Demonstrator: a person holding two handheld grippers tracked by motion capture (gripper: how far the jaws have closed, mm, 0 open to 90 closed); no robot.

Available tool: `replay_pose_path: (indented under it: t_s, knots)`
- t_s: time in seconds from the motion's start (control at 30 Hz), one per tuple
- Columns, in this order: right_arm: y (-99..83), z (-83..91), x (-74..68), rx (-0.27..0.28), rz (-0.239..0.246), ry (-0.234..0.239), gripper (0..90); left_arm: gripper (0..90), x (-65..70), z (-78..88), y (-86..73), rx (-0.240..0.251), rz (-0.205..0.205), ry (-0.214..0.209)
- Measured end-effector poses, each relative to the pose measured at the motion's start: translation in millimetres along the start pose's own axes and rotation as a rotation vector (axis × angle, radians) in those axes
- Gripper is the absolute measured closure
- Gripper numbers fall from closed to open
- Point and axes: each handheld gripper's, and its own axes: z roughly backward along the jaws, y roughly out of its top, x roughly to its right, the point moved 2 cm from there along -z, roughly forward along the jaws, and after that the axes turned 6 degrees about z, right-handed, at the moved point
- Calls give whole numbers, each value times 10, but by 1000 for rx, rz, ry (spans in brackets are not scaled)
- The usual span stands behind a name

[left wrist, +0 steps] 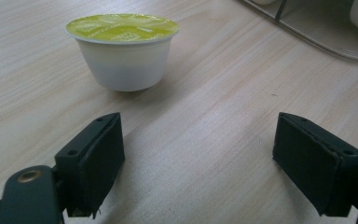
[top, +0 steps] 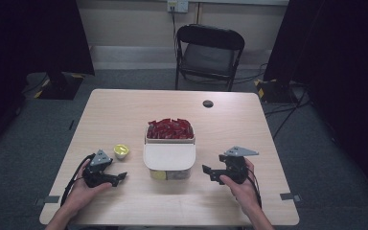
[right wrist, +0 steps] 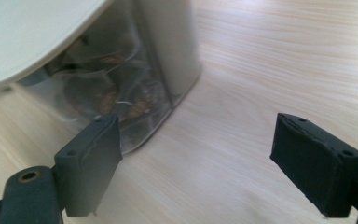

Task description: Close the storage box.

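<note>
A small white capsule with a yellow-green foil lid (top: 120, 151) (left wrist: 123, 50) stands on the wooden table (top: 230, 129), left of a clear storage box (top: 169, 149) (right wrist: 135, 88). The box's far half holds red packets (top: 169, 128); a white lid (top: 168, 156) (right wrist: 23, 32) covers its near half. My left gripper (top: 123, 176) (left wrist: 198, 163) rests open on the table just short of the capsule, with nothing between its jaws. My right gripper (top: 205, 169) (right wrist: 196, 163) is open too, to the right of the box and aimed at its near corner.
A black folding chair (top: 210, 52) stands beyond the far edge. A dark round cable hole (top: 208, 103) sits near the table's back. Dark curtains hang at both sides. Bare tabletop lies in front of the box between my hands.
</note>
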Motion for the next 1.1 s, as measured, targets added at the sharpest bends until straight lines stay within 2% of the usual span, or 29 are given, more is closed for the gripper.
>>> replay_pose_path:
  t_s: [0.17, 0.23, 0.37, 0.47, 0.7, 0.8, 0.83, 0.9, 1.1]
  knots:
    - [-79, 57, 188, -15, -38, -51, 152, 155, -2, -9, 4, 3, 9, 2]
    - [-122, 73, 272, -29, -43, -89, 150, 155, -6, -10, 7, 2, 12, 5]
    - [-205, 77, 455, -55, -86, -153, 149, 154, -17, -13, 13, 2, 12, 12]
    - [-238, 75, 535, -65, -119, -183, 150, 151, -25, -17, 15, 5, 19, 15]
    - [-392, 40, 678, -129, -138, -266, 152, 151, -42, -17, 18, 2, 23, 19]
    - [-435, 14, 703, -174, -123, -326, 147, 151, -49, -17, 20, 2, 19, 24]
    - [-456, -6, 704, -173, -116, -355, 147, 151, -50, -17, 20, 2, 19, 24]
    - [-486, -45, 678, -155, -56, -392, 135, 151, -49, -16, 20, 2, 19, 24]
    - [-497, -54, 674, -140, -56, -390, 132, 151, -49, -15, 19, 2, 20, 23]
